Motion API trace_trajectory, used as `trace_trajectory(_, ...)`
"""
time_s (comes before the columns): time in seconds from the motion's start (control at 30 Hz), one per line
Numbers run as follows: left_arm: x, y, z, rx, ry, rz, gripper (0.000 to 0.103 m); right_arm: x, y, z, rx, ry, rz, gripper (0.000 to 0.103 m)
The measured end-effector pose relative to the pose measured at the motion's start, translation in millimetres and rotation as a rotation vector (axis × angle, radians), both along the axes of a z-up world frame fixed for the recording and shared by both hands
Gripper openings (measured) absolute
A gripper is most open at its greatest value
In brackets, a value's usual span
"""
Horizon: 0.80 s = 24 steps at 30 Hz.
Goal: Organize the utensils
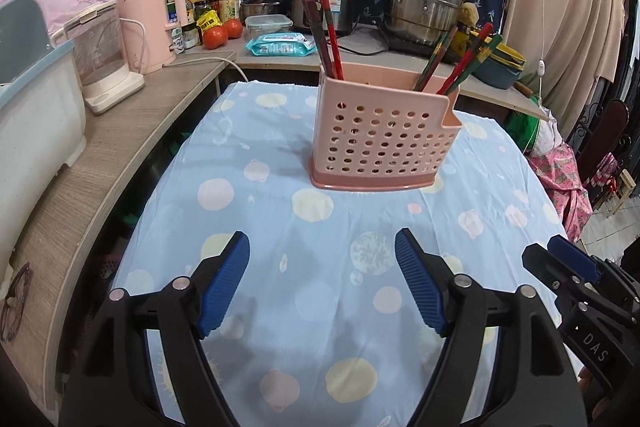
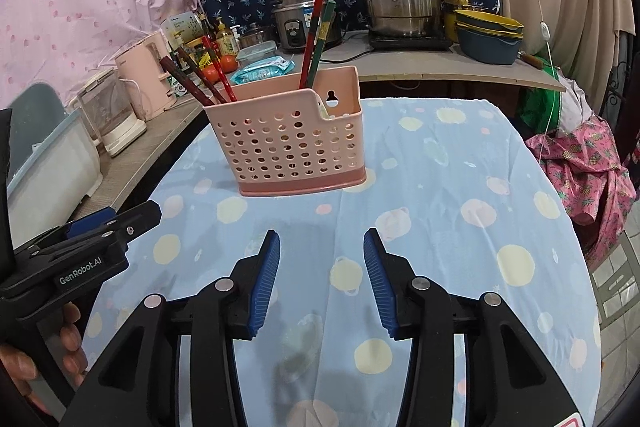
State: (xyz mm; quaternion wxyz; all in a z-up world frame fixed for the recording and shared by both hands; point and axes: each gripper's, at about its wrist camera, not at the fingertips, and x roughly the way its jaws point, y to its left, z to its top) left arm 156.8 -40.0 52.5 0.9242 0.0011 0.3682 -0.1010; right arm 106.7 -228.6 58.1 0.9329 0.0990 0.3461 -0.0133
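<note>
We find the pink perforated holder [image 1: 382, 137] standing upright on the blue dotted cloth of the table [image 1: 280, 211], toward its far end, well apart from both tools. The chopsticks are already in it: a dark-and-red group [image 1: 326, 35] leans in the left compartment, and a red-and-green group [image 1: 460, 61] fans out of the right one. From the right wrist view we cannot tell how many sticks each group holds, since they overlap.

Our left tongs [image 1: 322, 287] stand wide with nothing but cloth between the blue pads. Our right tongs [image 2: 322, 277] stand narrower, also empty, hovering over the near half of the table.

We judge the holder to be light, thin plastic, stiff enough to keep its shape but easy to tip or slide on loose fabric, especially with the sticks leaning out and pulling the weight high. The chopsticks look lacquered, so smooth and slippery, rigid and slim. We would take one across its upper shaft, above the rim, squeezing square to its length so it does not twist or shoot out, and steady the holder by its rim wall if needed.
</note>
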Motion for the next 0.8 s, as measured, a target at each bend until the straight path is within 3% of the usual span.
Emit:
trace_trajectory(0.3, -8.6, 3.0, -10.3, 0.023, 0.007, 0.019, 0.087, -12.9, 3.4, -9.0, -0.066, 0.001, -0.012, 0.054)
trace_trajectory(0.47, -12.0, 1.7, -14.3, 0.051, -0.002, 0.019, 0.093, -15.0, -0.7, -15.2, -0.057, 0.005, -0.024, 0.069)
trace_trajectory(0.8, -10.7, 2.8, -24.3, 0.057, 0.021, 0.033, 0.095, -16.0, -2.5, -25.0, -0.021, 0.012, -0.022, 0.085)
